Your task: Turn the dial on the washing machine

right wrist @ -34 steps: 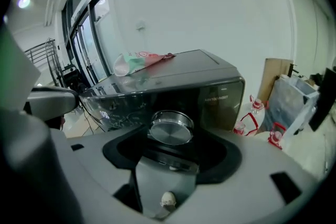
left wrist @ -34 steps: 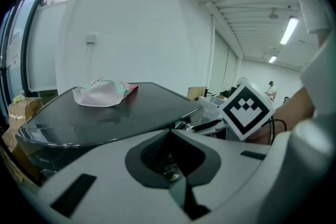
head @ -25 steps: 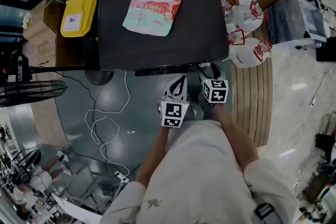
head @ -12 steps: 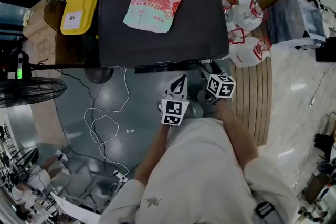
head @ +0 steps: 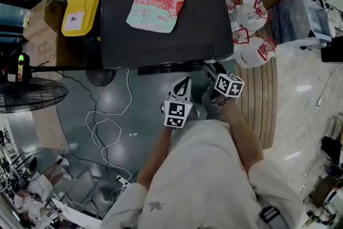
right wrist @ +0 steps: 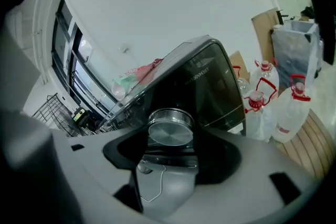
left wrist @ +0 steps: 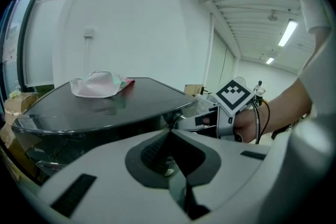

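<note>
Right claw (head: 213,69) grips the round silver metal dial (right wrist: 169,132) at the front right corner of the black washing machine (head: 177,40). It has rolled rightward since a second ago, so the turn looks under way. Left claw (head: 181,86) is clenched empty beside it.

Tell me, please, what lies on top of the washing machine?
One pink and white pouch lies flat on the dark top of the washing machine, toward the back. Whatever is beneath the pouch is covered.
</note>
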`<act>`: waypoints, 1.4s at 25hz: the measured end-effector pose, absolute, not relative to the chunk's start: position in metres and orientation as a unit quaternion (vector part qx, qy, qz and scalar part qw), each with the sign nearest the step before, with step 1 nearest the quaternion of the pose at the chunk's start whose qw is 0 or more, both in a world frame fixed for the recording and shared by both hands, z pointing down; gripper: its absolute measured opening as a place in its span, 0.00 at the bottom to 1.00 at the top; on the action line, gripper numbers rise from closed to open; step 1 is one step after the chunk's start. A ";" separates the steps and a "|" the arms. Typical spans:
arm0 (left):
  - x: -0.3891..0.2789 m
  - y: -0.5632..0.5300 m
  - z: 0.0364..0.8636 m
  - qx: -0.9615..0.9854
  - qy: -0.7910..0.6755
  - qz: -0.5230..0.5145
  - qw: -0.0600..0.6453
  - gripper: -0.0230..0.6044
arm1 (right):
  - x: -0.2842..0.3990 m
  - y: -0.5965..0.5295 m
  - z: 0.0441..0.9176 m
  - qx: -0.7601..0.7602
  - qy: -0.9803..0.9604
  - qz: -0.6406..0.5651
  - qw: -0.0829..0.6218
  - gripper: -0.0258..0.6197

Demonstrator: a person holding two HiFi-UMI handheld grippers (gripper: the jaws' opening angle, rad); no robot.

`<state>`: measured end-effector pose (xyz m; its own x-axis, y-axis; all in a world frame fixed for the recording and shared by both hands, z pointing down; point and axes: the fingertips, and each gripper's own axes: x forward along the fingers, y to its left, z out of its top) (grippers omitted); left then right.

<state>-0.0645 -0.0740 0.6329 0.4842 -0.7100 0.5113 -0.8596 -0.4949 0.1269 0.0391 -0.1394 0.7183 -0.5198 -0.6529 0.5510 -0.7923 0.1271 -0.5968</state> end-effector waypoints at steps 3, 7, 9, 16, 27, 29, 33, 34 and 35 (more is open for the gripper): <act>-0.065 -0.073 0.633 0.841 -0.466 0.200 0.188 0.06 | 0.039 -0.140 0.718 0.480 -0.745 0.460 0.065 0.47; -0.066 -0.071 0.635 0.841 -0.465 0.201 0.190 0.06 | 0.039 -0.140 0.719 0.474 -0.742 0.472 0.048 0.47; -0.067 -0.070 0.635 0.841 -0.465 0.201 0.191 0.06 | 0.038 -0.140 0.719 0.469 -0.740 0.481 0.038 0.47; -0.066 -0.067 0.638 0.841 -0.462 0.201 0.195 0.06 | 0.034 -0.140 0.716 0.445 -0.733 0.514 -0.001 0.47; -0.060 -0.068 0.638 0.847 -0.453 0.202 0.193 0.06 | 0.033 -0.139 0.715 0.417 -0.721 0.552 -0.045 0.47; -0.061 -0.069 0.638 0.847 -0.452 0.202 0.192 0.06 | 0.032 -0.140 0.714 0.411 -0.716 0.561 -0.059 0.47; -0.062 -0.070 0.638 0.847 -0.452 0.202 0.194 0.06 | 0.032 -0.140 0.715 0.407 -0.705 0.575 -0.083 0.47; -0.062 -0.069 0.638 0.847 -0.452 0.202 0.194 0.06 | 0.032 -0.140 0.715 0.406 -0.702 0.579 -0.089 0.47; -0.062 -0.069 0.639 0.847 -0.452 0.203 0.194 0.06 | 0.033 -0.140 0.715 0.405 -0.699 0.582 -0.094 0.47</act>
<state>-0.0619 -0.0689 0.6387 0.5100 -0.6860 0.5189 -0.8437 -0.5165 0.1464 0.0328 -0.1401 0.7148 -0.6551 -0.6746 0.3403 -0.4566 -0.0055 -0.8897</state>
